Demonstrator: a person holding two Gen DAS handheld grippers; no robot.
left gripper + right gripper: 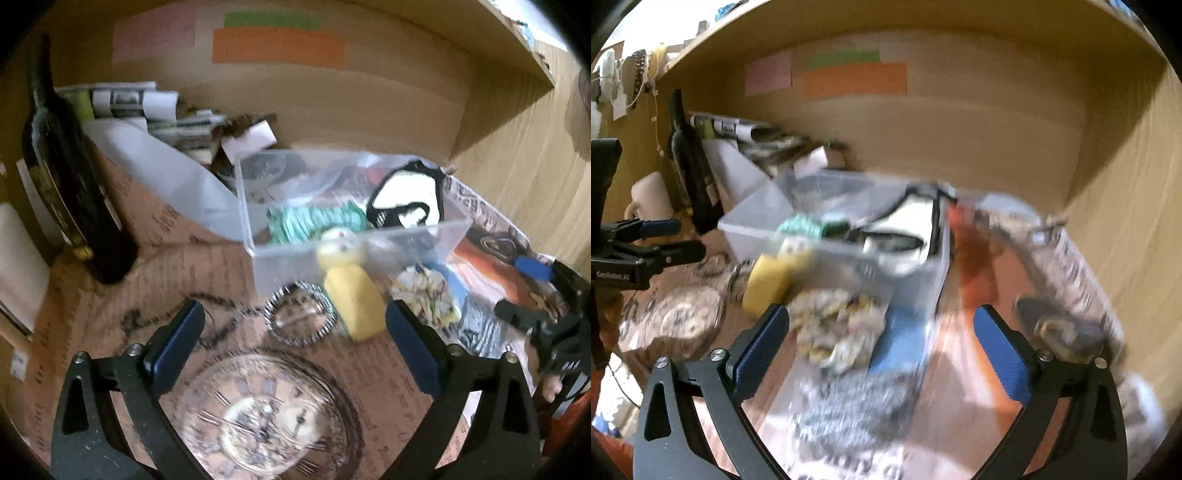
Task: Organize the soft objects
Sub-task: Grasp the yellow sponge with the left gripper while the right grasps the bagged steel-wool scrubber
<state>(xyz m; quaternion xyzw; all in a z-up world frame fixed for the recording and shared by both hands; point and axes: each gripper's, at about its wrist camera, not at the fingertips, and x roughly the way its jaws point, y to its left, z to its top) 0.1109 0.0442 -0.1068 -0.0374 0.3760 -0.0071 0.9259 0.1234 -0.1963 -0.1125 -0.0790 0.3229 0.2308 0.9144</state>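
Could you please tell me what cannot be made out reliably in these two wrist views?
- Right wrist: motion blur smears the clear bin and its contents.
- Left wrist: the bin's front wall hides the yellow toy head partly.
- Left wrist: right gripper sits at the frame edge, jaw state unclear there.

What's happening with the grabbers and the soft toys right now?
Left gripper open, empty. Right gripper open, empty. Yellow toy and scrunchie outside bin. Nothing blocking.

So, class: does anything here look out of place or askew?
Yes. The yellow toy leans against the outside of the clear bin, and the floral scrunchie lies beside it, while the green and black-and-white soft items sit inside.
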